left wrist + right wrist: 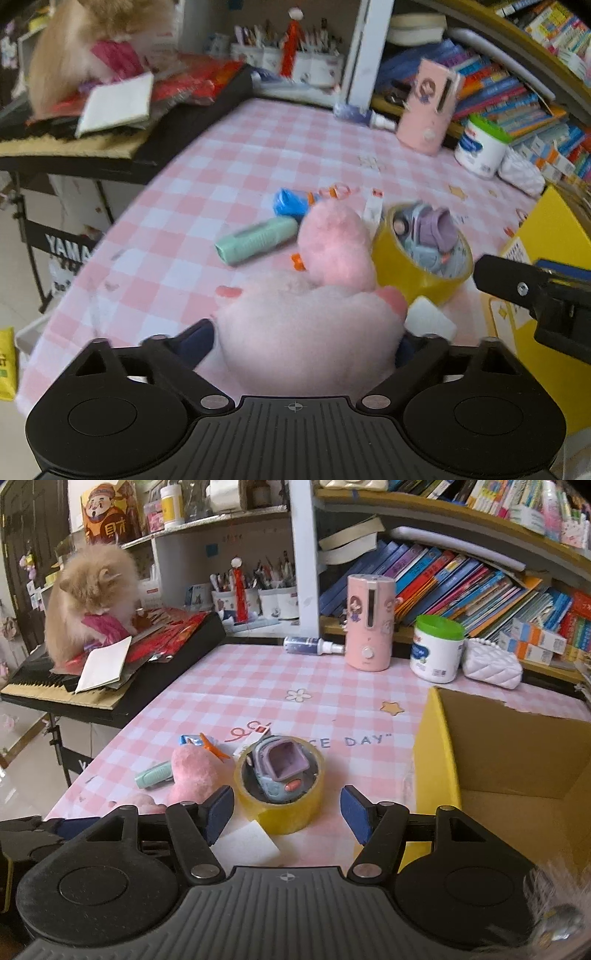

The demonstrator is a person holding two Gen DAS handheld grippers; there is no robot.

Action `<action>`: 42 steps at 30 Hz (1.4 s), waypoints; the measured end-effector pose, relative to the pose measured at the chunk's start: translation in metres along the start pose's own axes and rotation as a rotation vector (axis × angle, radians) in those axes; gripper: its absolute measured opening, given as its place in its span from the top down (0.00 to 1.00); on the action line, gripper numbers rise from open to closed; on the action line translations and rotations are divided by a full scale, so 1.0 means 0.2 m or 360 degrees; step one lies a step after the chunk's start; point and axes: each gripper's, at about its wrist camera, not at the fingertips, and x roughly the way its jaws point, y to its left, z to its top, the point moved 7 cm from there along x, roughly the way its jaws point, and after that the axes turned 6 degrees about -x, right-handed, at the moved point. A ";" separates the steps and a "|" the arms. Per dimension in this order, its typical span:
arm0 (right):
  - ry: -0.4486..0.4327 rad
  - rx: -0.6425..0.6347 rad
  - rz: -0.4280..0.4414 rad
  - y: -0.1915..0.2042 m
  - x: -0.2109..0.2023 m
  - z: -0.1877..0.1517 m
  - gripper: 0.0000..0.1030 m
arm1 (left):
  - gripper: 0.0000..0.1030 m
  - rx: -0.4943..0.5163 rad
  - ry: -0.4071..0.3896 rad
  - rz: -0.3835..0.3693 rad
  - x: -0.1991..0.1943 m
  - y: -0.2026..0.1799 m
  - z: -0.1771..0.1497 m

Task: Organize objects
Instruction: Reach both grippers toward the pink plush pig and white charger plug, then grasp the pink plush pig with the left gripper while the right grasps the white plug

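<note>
My left gripper (306, 336) is shut on a pink plush toy (317, 317), whose body fills the space between the fingers; its ear shows in the right wrist view (192, 775). A yellow tape roll (280, 794) with a small lilac toy car (282, 771) inside it lies on the pink checked tablecloth (258, 679). A mint green tube (255, 240), a blue packet (290, 203) and orange clips (214, 749) lie near the plush. My right gripper (286, 812) is open and empty, just in front of the tape roll. A white pad (245, 843) lies under it.
An open yellow cardboard box (436, 760) stands at the right. A pink humidifier (369, 624), white tub (437, 650), spray bottle (314, 644) and white quilted pouch (491, 666) stand along the back by the bookshelf. A fluffy cat (92, 598) sits on a keyboard at the left.
</note>
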 end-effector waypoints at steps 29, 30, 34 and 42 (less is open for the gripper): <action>0.0429 -0.0237 0.0139 0.23 0.31 -0.23 0.33 | 0.23 -0.0336 -0.0167 0.0087 -0.36 0.32 0.05; 0.0413 -0.0211 0.0145 0.23 0.28 -0.21 0.33 | 0.23 -0.0334 -0.0181 0.0072 -0.38 0.31 0.05; 0.0327 -0.0135 0.0160 0.22 0.17 -0.15 0.33 | 0.23 -0.0323 -0.0231 0.0020 -0.48 0.29 0.03; 0.0100 -0.0146 0.0116 0.21 -0.17 -0.11 0.33 | 0.23 -0.0242 -0.0250 -0.0058 -0.63 0.25 -0.10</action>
